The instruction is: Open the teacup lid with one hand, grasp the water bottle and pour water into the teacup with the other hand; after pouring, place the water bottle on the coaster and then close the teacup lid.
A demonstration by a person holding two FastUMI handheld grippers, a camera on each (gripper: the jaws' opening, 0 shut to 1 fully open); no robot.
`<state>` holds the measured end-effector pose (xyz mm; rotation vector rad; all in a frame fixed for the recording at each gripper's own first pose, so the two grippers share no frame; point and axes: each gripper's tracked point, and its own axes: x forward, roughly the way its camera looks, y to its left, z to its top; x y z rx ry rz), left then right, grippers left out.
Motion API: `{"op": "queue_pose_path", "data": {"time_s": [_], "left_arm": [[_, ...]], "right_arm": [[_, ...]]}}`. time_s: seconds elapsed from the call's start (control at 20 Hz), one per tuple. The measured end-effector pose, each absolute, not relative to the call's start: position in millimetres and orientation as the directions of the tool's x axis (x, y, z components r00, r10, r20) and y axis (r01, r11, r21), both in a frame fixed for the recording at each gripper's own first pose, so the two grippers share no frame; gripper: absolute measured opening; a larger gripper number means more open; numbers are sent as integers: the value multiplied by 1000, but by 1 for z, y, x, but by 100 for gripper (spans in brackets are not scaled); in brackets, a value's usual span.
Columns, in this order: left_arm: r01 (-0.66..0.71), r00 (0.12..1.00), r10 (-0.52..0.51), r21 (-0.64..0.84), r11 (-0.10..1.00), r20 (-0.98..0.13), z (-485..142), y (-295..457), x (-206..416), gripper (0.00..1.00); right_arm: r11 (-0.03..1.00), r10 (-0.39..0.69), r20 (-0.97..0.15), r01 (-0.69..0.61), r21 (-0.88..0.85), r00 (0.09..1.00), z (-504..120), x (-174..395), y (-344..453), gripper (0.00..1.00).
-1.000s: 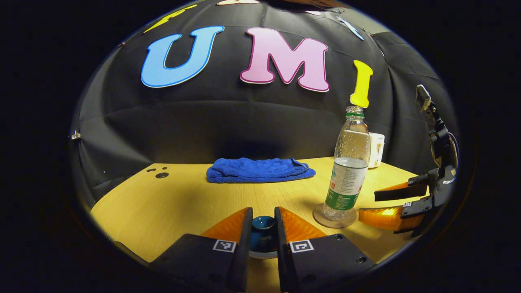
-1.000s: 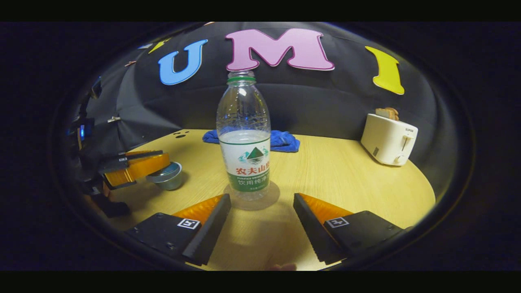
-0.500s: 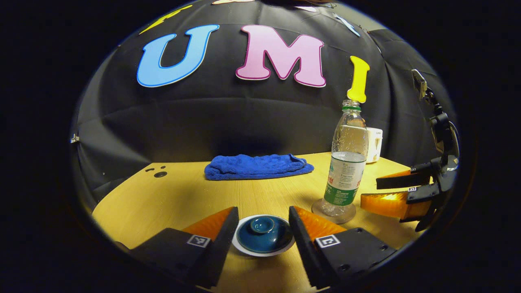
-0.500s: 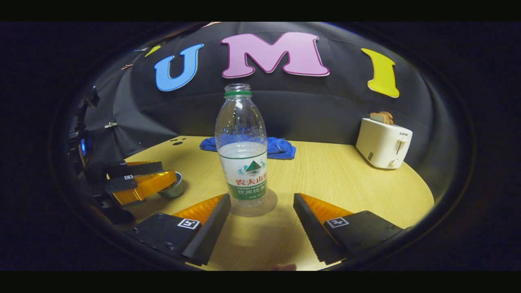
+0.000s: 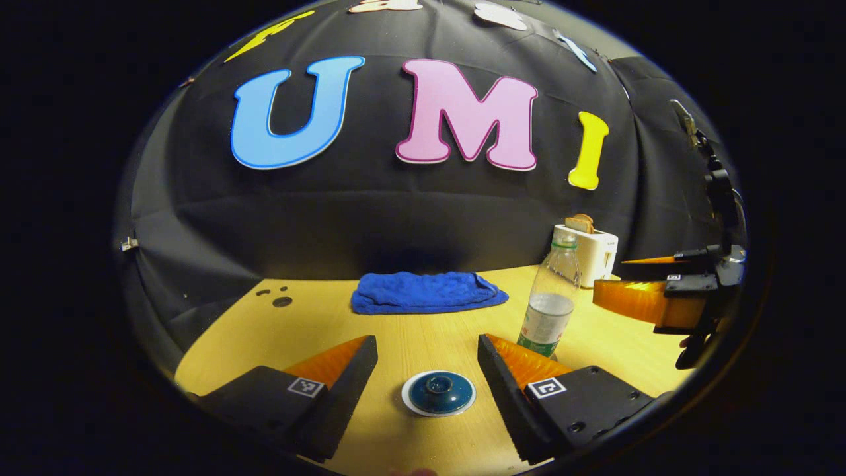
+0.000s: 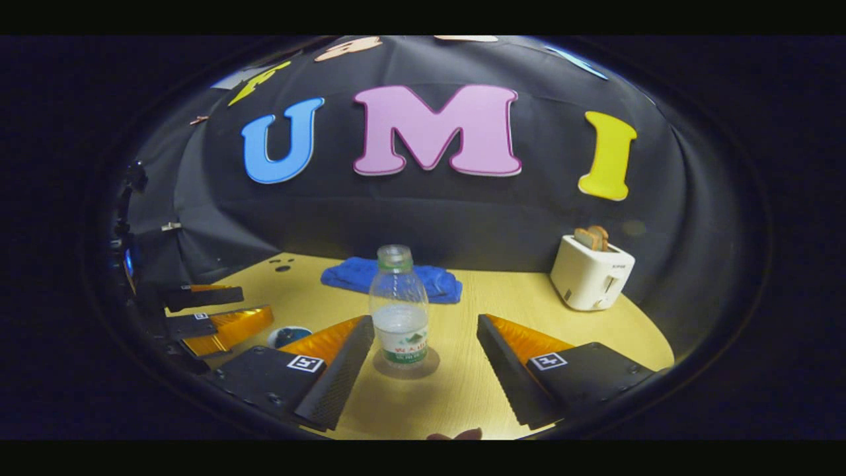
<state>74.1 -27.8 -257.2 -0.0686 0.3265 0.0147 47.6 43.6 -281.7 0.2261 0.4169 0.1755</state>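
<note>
step: final, lid on teacup, water bottle on coaster | left gripper fingers open | right gripper fingers open, empty | next: likely none, task looks complete

A pale wood-grain counter carries everything. A folded blue towel lies at its far edge against the booth wall. A white toaster stands toward the far right. The water bottle stands upright on a round coaster near the middle. The lidded teacup sits at the near side.
</note>
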Motion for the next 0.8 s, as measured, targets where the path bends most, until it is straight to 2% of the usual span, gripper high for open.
{"op": "queue_pose_path", "data": {"time_s": [0.2, 0.65, 0.7, 0.8], "left_arm": [[-24, 950, -6, -93, 995, -311, -198, -26, 64, 96], [3, 984, -15, -70, 998, -176, -77, -17, 60, 96], [4, 986, -14, -63, 998, -167, -69, -17, 58, 96], [6, 988, -14, -48, 999, -152, -56, -17, 53, 95]], "right_arm": [[965, 188, -349, -106, 241, 918, -223, 49, 33, 96], [968, 168, -210, -120, 222, 963, -107, 45, 15, 96], [967, 164, -204, -117, 225, 965, -101, 43, 13, 92], [968, 149, -192, -104, 227, 970, -89, 39, 6, 96]]}}
